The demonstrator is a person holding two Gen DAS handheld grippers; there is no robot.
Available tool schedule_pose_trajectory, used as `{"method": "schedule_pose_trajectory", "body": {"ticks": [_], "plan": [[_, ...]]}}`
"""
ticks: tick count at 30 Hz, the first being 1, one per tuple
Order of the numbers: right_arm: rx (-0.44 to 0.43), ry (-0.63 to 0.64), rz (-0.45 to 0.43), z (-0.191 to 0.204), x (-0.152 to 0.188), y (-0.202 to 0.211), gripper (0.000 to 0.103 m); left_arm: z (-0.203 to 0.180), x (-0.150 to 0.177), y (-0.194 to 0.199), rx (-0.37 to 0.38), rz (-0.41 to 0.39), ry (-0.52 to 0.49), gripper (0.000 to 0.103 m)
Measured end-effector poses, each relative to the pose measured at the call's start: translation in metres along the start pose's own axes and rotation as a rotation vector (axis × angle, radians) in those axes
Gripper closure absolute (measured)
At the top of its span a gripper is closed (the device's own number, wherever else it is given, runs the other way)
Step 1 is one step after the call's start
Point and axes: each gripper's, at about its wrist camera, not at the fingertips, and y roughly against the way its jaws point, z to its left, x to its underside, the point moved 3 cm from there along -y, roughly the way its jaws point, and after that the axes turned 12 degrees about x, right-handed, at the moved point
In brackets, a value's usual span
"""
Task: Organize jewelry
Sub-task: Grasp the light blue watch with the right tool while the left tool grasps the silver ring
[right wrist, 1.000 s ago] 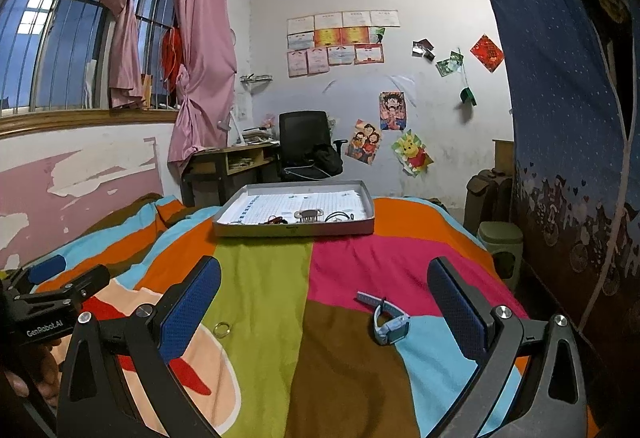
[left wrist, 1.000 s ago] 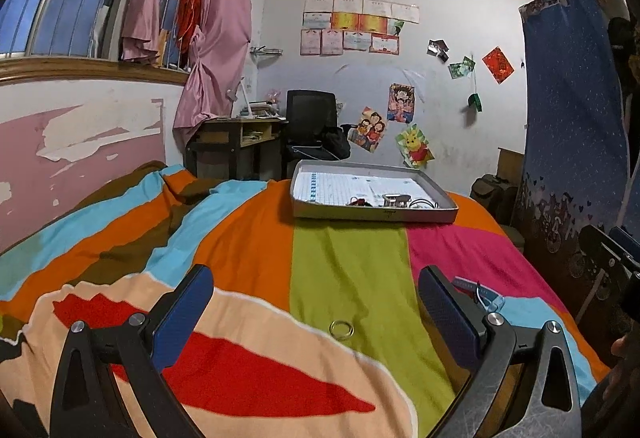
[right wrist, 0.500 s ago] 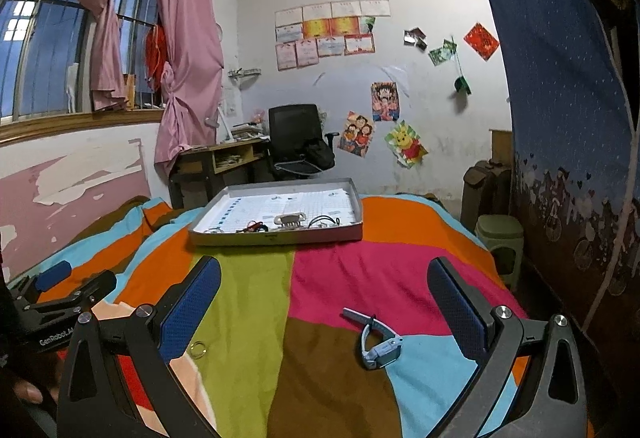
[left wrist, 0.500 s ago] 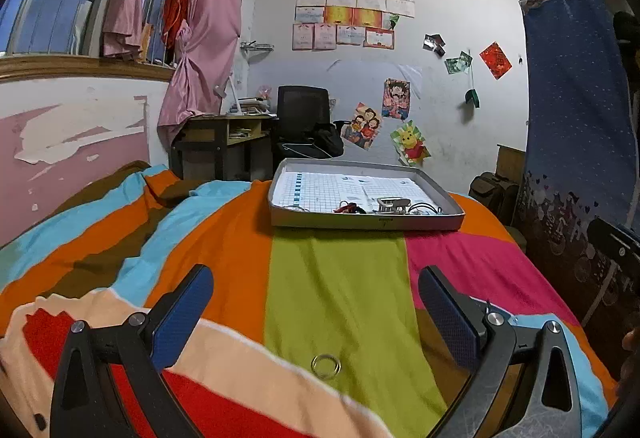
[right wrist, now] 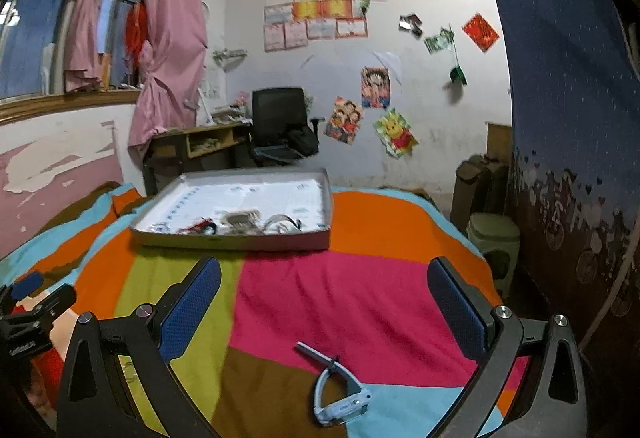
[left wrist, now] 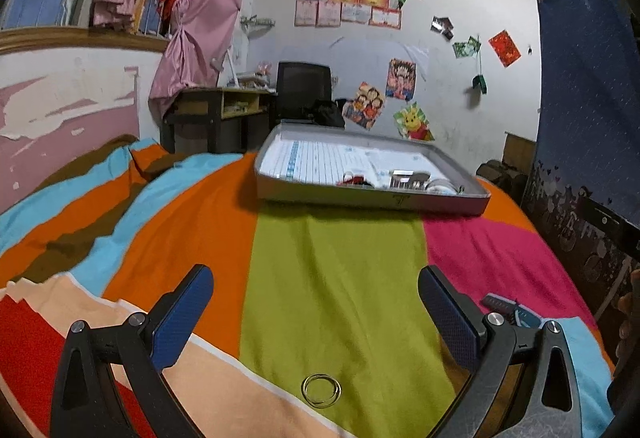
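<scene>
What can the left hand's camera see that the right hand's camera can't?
Only the left wrist view shows the thin ring lying on the blanket, between the open left gripper fingers. Only the right wrist view shows the whole light blue watch, a green stool, and the open right gripper. Both show the tray of jewelry, the blanket, the black chair and wall posters.

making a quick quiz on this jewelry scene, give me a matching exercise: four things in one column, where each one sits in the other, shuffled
Things:
1. ring
2. watch
3. tray
4. office chair

Places:
A. far end of the bed
B. where the green stripe meets the peach patch, before the left gripper
C. by the desk at the wall
D. where brown, pink and blue patches meet, before the right gripper

Pairs: 1-B, 2-D, 3-A, 4-C
</scene>
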Motion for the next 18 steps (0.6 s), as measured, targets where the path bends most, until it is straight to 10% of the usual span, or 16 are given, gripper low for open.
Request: {"method": "schedule_pose_trajectory", "body": {"ticks": [18], "plan": [[-0.044,0.025,0.348,0.013,0.078,-0.089,0.001,0.016,0.063,-0.055,0.077,0.295,0.078,0.0]]}}
